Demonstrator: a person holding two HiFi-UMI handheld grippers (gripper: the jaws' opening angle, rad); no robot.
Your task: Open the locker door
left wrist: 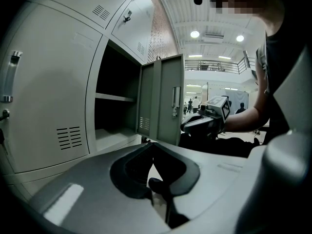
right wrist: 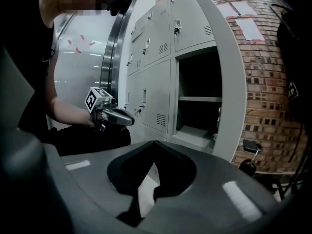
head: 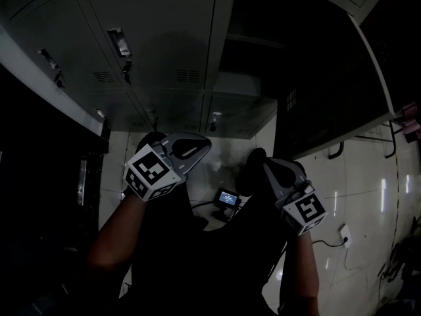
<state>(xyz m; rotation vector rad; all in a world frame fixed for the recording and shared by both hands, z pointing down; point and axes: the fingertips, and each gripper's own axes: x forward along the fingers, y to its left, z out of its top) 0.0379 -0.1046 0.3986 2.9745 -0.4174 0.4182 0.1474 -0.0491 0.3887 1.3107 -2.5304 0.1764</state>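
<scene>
The locker door (head: 332,78) stands wide open in the upper right of the head view. It is swung away from the bank of lockers (head: 158,38), its dark inner face is toward the camera, and its pale free edge slants down toward the right edge of the frame. Left of it gapes the dark open compartment (head: 253,18). In the left gripper view the door (left wrist: 163,101) sits at centre. It is upright with its long axis vertical, hinged at the right side of the compartment (left wrist: 114,111) and turned out toward the camera, with a latch (left wrist: 175,101) near its right edge and vent slots low on it. A shelf (left wrist: 114,97) crosses the opening. The left gripper (head: 187,149) and right gripper (head: 273,170) hover side by side at lower centre of the head view, below the lockers and clear of the door, above a pale tiled floor (head: 355,189) where a small device (head: 228,198) lies. In the left gripper view its fingers (left wrist: 146,152) are clenched together on nothing, tips meeting, and the other gripper shows at centre right. The right gripper's own fingers (right wrist: 146,152) are likewise pressed together and empty. Its view shows the compartment (right wrist: 197,101) at centre right, with a brick wall (right wrist: 265,91) further right.
</scene>
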